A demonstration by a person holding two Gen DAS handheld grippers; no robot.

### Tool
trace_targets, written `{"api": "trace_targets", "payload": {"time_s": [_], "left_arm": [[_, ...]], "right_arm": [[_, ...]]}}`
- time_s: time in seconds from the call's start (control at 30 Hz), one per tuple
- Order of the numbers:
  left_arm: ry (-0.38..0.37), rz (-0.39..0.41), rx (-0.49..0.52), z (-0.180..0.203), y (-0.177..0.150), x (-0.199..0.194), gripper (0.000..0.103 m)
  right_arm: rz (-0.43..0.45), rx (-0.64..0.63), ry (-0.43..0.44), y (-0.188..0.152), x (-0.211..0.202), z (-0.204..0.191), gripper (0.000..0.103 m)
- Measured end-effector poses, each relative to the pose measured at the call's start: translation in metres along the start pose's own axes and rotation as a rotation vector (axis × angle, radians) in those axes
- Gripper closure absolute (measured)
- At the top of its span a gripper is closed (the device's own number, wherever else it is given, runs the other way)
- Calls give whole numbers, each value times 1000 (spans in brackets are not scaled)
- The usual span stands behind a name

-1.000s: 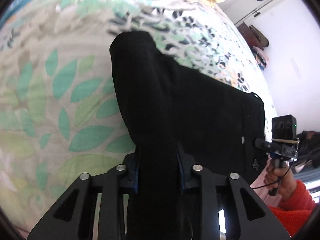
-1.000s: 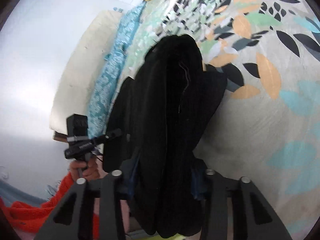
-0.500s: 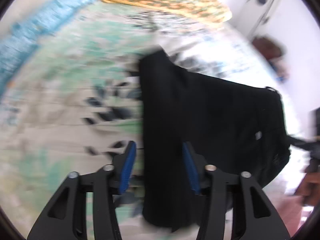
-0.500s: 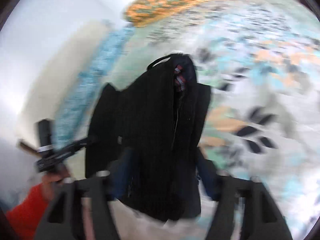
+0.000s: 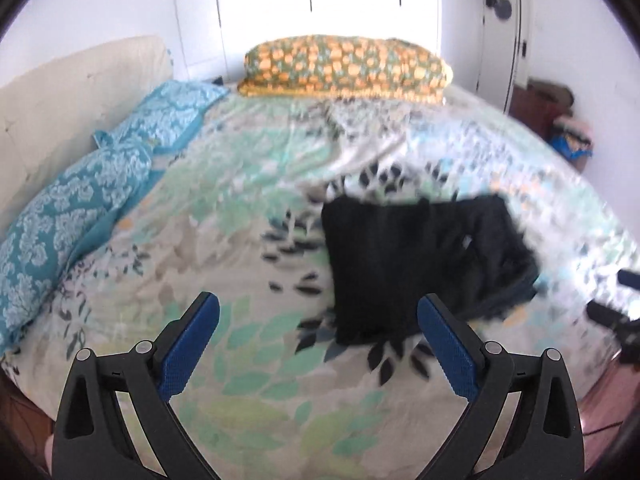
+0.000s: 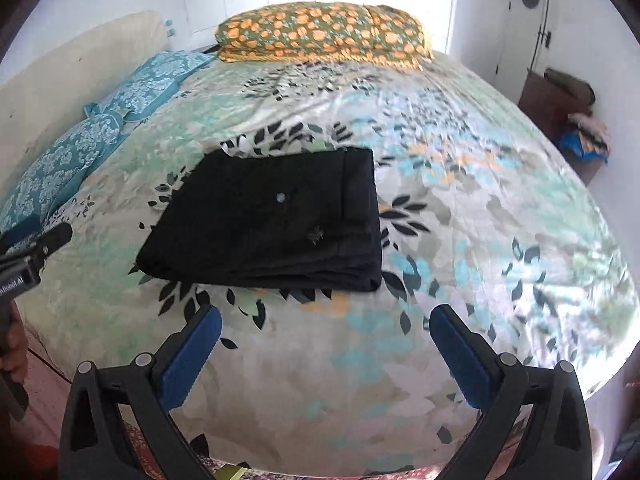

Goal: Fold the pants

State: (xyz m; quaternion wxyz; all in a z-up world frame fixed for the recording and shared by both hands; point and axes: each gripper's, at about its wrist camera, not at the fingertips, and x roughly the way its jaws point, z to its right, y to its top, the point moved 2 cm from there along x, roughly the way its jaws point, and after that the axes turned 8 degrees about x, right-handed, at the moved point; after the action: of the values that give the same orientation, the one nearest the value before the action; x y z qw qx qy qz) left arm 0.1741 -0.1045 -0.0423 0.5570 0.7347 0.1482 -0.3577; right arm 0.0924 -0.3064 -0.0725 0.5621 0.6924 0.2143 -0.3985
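The black pants lie folded into a flat rectangle on the leaf-print bedspread. In the left wrist view the pants sit to the right of centre, slightly blurred. My left gripper is open and empty, held back above the bed, left of the pants. My right gripper is open and empty, pulled back from the near edge of the pants. The left gripper's body shows at the left edge of the right wrist view.
An orange floral pillow lies at the far end of the bed. Blue patterned pillows and a cream headboard run along the left. A dark cabinet with clothes stands at the right wall.
Both grippers were shut on the black pants a second ago. They have let go, opened wide and pulled back. The pants now rest folded on the bed.
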Motion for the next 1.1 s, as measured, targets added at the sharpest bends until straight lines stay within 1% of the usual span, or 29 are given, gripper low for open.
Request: {"api": "trace_targets", "payload": {"time_s": [0.03,0.1,0.17,0.23,0.3,0.4,0.43,0.5,0.57,0.67,0.8,1.1], "left_arm": [[-3,16,-11,-3,12,-7,3],[-3,81,-13,-8,34,-30,3],[22,127,-26,-10,44,-45,3],[22,135,-23,-9,42,-55,1],[34,93,3,0,29,-54,1],[67,5,19,14,0,-44,1],[64,-17,17,17,-10,-38,1],[30,-83,14,25,-25,-29,1],[0,-121,10,30,-32,-25,1],[-28,-120,-8,32,-33,-29,1],[-28,-125,-25,29,-30,-29,1],[-43,-143,-22,33,-32,-25,1]], "right_arm": [[20,-14,1,10,-7,-8,0],[55,-41,-19,23,-25,-16,0],[84,-54,-65,27,-39,-22,0],[80,-52,-97,25,-44,-30,0],[73,-31,-117,15,-47,-35,0],[80,-21,-153,-2,-49,-42,0],[77,-25,-158,-6,-47,-43,0],[63,-38,-162,-13,-42,-46,0],[58,-51,-170,-17,-39,-48,0],[73,-55,-189,-18,-39,-48,0],[84,-54,-205,-18,-39,-46,0],[62,-40,-201,-19,-33,-39,0]]}}
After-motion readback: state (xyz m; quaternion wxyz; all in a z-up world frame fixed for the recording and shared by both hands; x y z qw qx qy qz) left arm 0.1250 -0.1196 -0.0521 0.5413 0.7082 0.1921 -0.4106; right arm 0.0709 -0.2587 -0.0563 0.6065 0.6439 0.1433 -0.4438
